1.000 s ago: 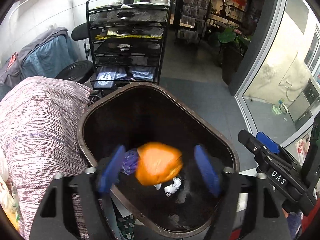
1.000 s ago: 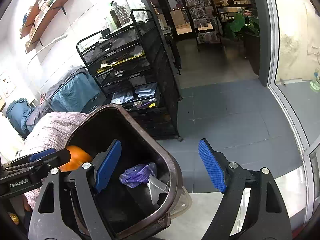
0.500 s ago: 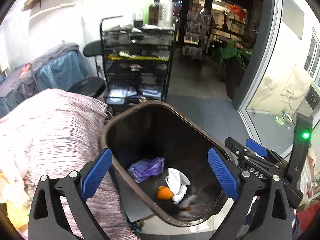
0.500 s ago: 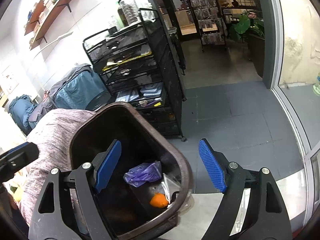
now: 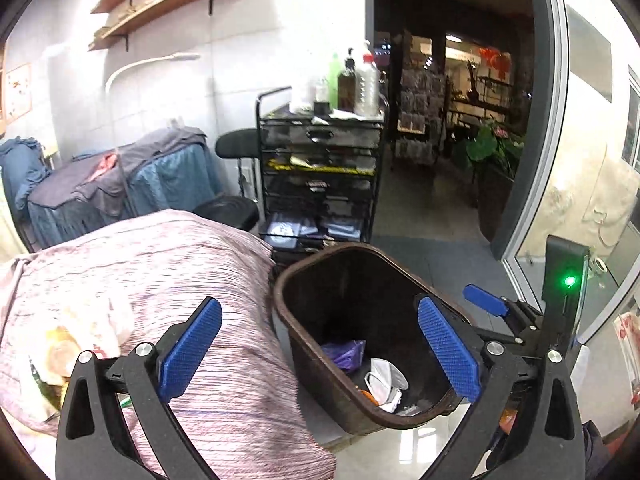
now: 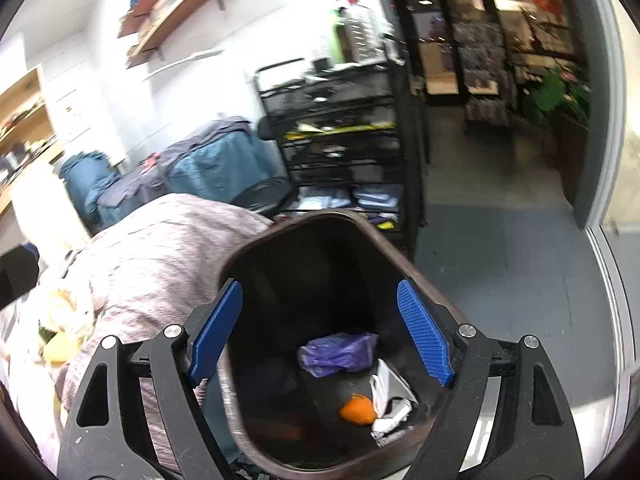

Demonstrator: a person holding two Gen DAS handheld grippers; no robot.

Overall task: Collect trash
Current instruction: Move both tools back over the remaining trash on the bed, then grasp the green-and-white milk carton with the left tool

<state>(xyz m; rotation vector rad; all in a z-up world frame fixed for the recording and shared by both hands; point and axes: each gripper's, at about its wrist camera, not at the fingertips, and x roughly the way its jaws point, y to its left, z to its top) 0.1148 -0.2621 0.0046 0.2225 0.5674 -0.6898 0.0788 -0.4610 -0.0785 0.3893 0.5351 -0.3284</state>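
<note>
The left wrist view looks forward and downward from above the pink-and-white striped cloth-covered worktop, facing the dark brown plastic trash bin just beyond the worktop's right edge, with the black wire drawer cart and a dark doorway farther off. The left gripper, its blue pads spread wide, frames the bottom of this view, and the right gripper shows at its right edge.

The right wrist view sits closer, almost over the bin's rim, looking steeply into it between its own gripper's parted blue pads. Both views share the bin, the worktop's right edge, the cart, the wooden wall shelves and the grey tiled floor.
</note>
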